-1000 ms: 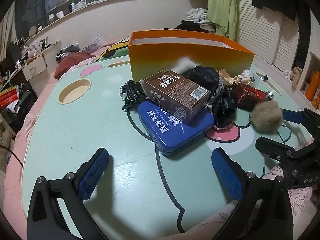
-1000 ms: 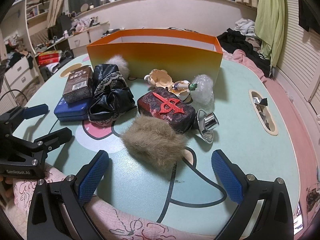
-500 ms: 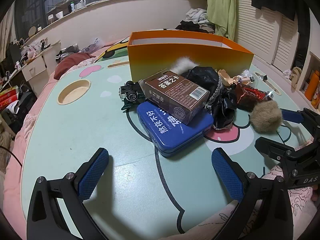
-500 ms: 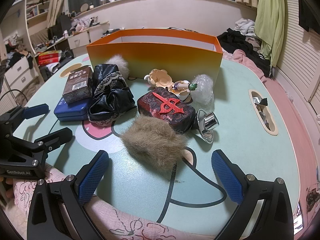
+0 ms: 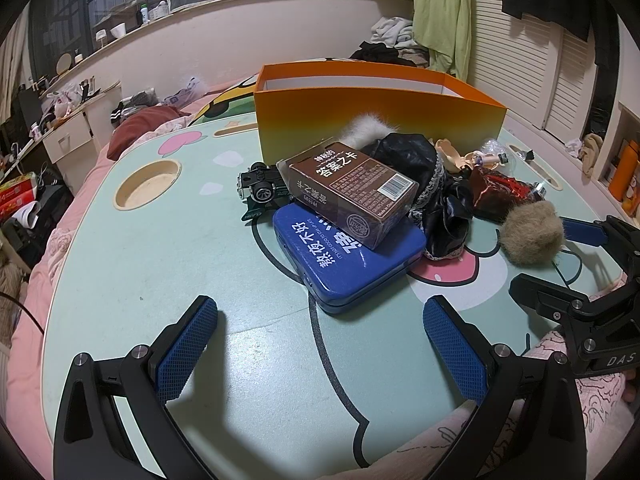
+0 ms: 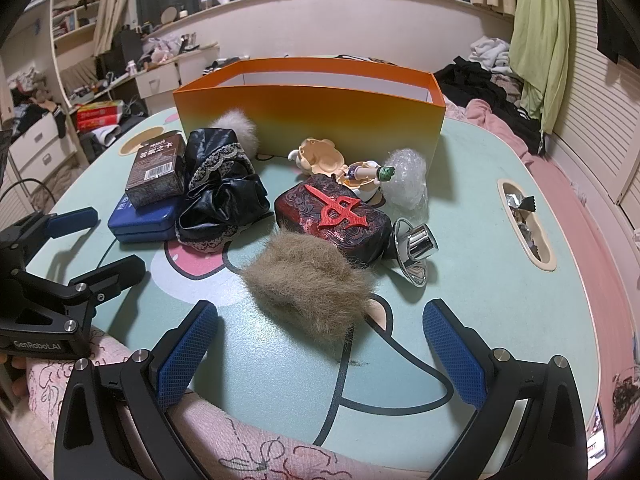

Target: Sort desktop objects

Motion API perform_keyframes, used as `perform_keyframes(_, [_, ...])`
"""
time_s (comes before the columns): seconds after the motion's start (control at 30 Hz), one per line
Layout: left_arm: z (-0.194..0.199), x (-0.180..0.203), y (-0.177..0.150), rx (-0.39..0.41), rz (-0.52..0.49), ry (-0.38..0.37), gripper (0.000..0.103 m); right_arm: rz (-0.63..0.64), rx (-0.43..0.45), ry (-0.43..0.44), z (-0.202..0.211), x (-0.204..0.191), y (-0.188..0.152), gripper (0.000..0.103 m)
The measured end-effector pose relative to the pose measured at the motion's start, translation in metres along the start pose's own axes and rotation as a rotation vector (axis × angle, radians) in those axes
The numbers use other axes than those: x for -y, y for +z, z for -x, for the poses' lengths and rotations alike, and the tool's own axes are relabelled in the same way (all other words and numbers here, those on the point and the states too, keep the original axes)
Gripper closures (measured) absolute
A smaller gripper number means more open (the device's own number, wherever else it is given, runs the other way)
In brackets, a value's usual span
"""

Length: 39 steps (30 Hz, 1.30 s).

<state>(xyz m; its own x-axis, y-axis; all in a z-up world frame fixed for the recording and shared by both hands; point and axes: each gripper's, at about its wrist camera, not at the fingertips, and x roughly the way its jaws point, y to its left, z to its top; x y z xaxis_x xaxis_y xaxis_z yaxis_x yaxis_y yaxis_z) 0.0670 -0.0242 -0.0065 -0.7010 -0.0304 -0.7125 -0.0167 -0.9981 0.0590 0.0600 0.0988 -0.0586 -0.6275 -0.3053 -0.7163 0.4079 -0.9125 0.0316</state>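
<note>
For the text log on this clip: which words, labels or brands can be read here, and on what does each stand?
"神秘的 答案之书" and "Made in China": brown box.
"熬夜不好" and "IT'S NOT GOOD TO STAY UP LATE": blue tin, as best it reads.
"GenRobot.AI": left gripper body.
"DAS", cut off: right gripper body.
Fine print and barcode digits on the brown box: too small.

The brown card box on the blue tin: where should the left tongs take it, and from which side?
Take the brown card box across its two long side faces, coming from above and the near end. It lies tilted on the blue tin, and the long sides look clear, though black fabric crowds the right one.
</note>
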Motion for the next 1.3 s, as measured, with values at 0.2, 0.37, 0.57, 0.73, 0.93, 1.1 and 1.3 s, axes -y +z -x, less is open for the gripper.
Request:
perform_keyframes(0.2, [0.0,0.0,0.0,0.0,0.0,0.0,0.001,0.0,0.0,0.0,0.0,0.0,0.0,0.0])
perform_keyframes(0.37, [0.0,0.0,0.0,0.0,0.0,-0.001,0.001,0.0,0.0,0.0,0.0,0.0,-0.001,0.0])
perform_keyframes(0.57, [0.001,0.0,-0.001,0.002,0.001,0.001,0.001,0.0,0.0,0.0,0.0,0.0,-0.001,0.0])
perform_keyframes(0.73, [0.015,-0.001,-0.002,0.094,0.009,0.006,0.001,-0.001,0.0,0.0,0.0,0.0,-0.001,0.0])
perform_keyframes(0.93, [0.022,0.001,0.005,0.13,-0.01,-0.038,0.01,0.0,0.0,0.0,0.0,0.0,-0.001,0.0])
perform_keyframes(1.1, [0.009,0.004,0.016,0.057,-0.017,-0.068,0.013,0.0,0.001,0.0,0.0,0.0,-0.002,0.0])
perform_keyframes(1.3, [-0.018,0.005,0.044,-0.054,0.033,-0.061,0.013,0.0,0.0,0.0,0.0,0.001,-0.002,0.0])
